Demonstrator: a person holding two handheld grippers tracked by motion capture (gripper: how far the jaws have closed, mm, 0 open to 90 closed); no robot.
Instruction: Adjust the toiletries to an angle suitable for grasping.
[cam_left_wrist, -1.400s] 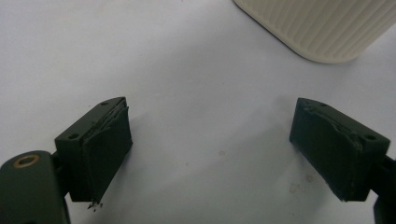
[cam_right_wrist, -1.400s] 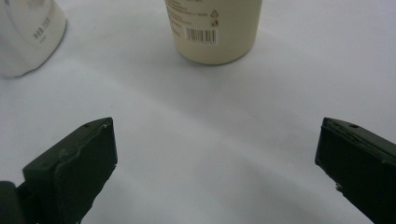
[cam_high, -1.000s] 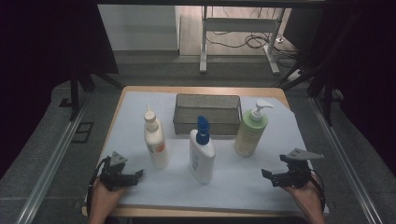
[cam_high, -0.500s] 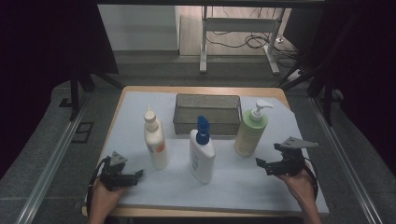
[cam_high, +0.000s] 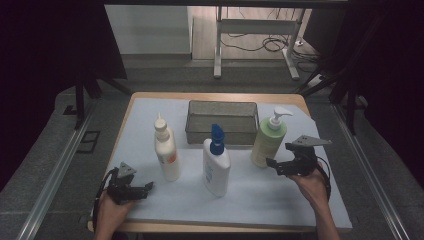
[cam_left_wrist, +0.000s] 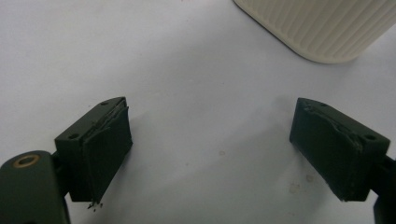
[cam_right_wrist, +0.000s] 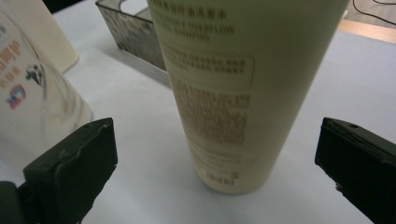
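Pale green pump bottle with white dispenser head (cam_high: 268, 137) stands upright on the white-covered surface (cam_high: 260, 200), right of centre, just in front of the right end of the dark wire-mesh basket (cam_high: 222, 121). Right claw (cam_high: 272, 163) sits low and just beside the bottle's base on its right side, pointing at it, held by the person's right hand (cam_high: 311, 184). Right gripper view: bottle body (cam_right_wrist: 243, 93) lies ahead, between the two black jaws, which are spread wide, both clear of the bottle, nothing pinched. Printed label text on the bottle is blurred, can't read it. Same view, left edge: part of the white bottle with blue cap (cam_right_wrist: 32, 102) and the mesh basket corner (cam_right_wrist: 130, 32) behind it. In the high view that white bottle with blue cap (cam_high: 216, 162) stands at centre, near the green one but apart from it. Further left, a cream white bottle with narrow nozzle and orange label (cam_high: 166, 150), upright. Left claw (cam_high: 149, 186) is at the front left of the surface, held by the left hand (cam_high: 111, 210), near that cream bottle but apart from it. Left gripper view: jaws spread wide over bare white cover, empty; ribbed cream bottle base (cam_left_wrist: 322, 28) at top right, ahead of the jaws, not touching.
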